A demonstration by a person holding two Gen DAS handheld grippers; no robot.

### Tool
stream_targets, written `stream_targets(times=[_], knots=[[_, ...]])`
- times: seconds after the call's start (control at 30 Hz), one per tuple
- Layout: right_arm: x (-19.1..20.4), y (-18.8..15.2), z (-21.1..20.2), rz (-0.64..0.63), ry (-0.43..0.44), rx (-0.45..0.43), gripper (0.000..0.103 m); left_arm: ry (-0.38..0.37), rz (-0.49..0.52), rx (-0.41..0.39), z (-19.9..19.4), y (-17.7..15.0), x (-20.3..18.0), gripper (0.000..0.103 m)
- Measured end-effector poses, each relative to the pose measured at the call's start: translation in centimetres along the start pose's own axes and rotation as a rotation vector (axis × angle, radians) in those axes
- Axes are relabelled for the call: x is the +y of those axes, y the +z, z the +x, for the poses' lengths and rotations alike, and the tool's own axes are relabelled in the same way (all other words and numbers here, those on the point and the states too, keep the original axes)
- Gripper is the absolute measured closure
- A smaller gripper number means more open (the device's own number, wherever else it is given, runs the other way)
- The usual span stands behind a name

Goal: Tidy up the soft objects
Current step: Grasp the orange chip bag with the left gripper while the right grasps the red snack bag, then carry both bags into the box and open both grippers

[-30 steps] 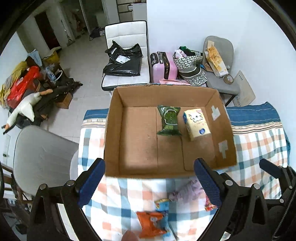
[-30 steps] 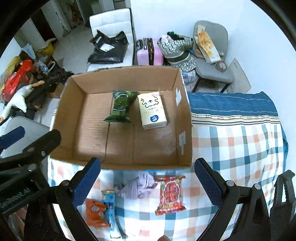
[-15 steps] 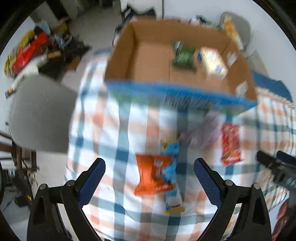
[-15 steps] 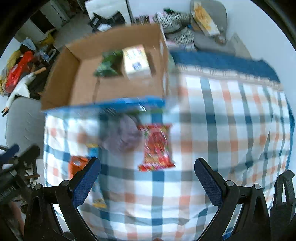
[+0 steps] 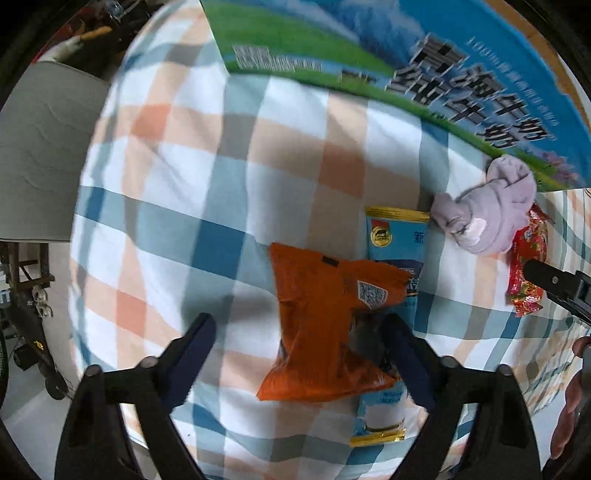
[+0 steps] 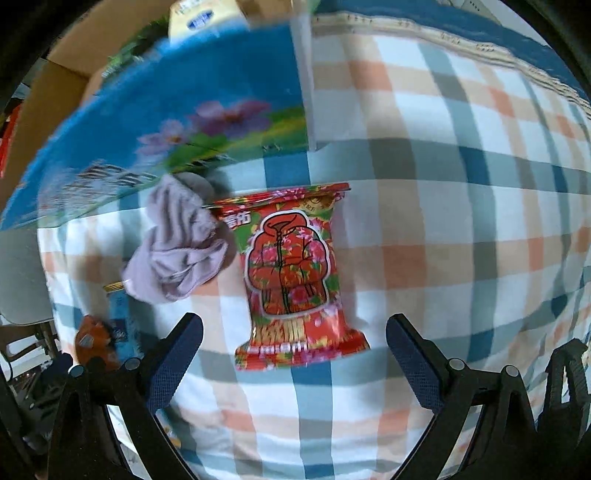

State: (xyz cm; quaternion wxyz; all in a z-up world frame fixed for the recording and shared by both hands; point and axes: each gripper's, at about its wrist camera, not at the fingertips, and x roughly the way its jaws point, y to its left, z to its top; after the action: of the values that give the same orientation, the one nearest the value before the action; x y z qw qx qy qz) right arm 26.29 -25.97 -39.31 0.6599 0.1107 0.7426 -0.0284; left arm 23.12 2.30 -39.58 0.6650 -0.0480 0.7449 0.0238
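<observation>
- Left wrist view: left tongs [image 5: 301, 354] spread wide around the orange packet [image 5: 325, 325].
- Right wrist view: right tongs [image 6: 293, 354] spread wide around the red packet [image 6: 291, 273] on the surface [image 6: 443, 229].

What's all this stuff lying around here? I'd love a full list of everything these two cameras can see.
Orange snack packet: 1, orange, on the tablecloth, overlapping the blue packet, between the left gripper's fingers.
Blue snack packet: 1, light blue with gold ends, partly under the orange one.
Lilac cloth: 1, pale purple, bunched against the box's front wall.
Red snack packet: 1, red with floral print, right of the cloth.
Cardboard box: 1, blue-green printed outside, behind the items.
Tissue pack: 1, yellowish, inside the box.
Tablecloth: 1, blue, orange and white checks.
Chair: 1, grey, left of the table.
Left gripper: open.
Right gripper: open, above the red packet.
</observation>
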Motion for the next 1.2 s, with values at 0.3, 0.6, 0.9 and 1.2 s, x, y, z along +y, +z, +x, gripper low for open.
stream_targets(times=[0.3, 0.6, 0.9, 1.2], knots=[[0.0, 0.9, 2.0, -0.005, -0.02, 0.061, 0.02, -0.017, 0.001, 0.022, 1.9, -0.5, -0.1, 0.045], [0.9, 1.6, 3.0, -0.017, -0.051, 0.09, 0.046, -0.015, 0.021, -0.003, 0.5, 1.0, -1.1, 0.065], [0.5, -1.7, 1.2, -0.035, -0.029, 0.087, 0.05, -0.017, 0.002, -0.051, -3.2, -1.9, -1.3, 0.066], [2.8, -5.4, -5.9, -0.108, 0.092, 0.039, 0.05, -0.092, 0.067, -0.18, -11.7, -2.4, -3.1, 0.066]])
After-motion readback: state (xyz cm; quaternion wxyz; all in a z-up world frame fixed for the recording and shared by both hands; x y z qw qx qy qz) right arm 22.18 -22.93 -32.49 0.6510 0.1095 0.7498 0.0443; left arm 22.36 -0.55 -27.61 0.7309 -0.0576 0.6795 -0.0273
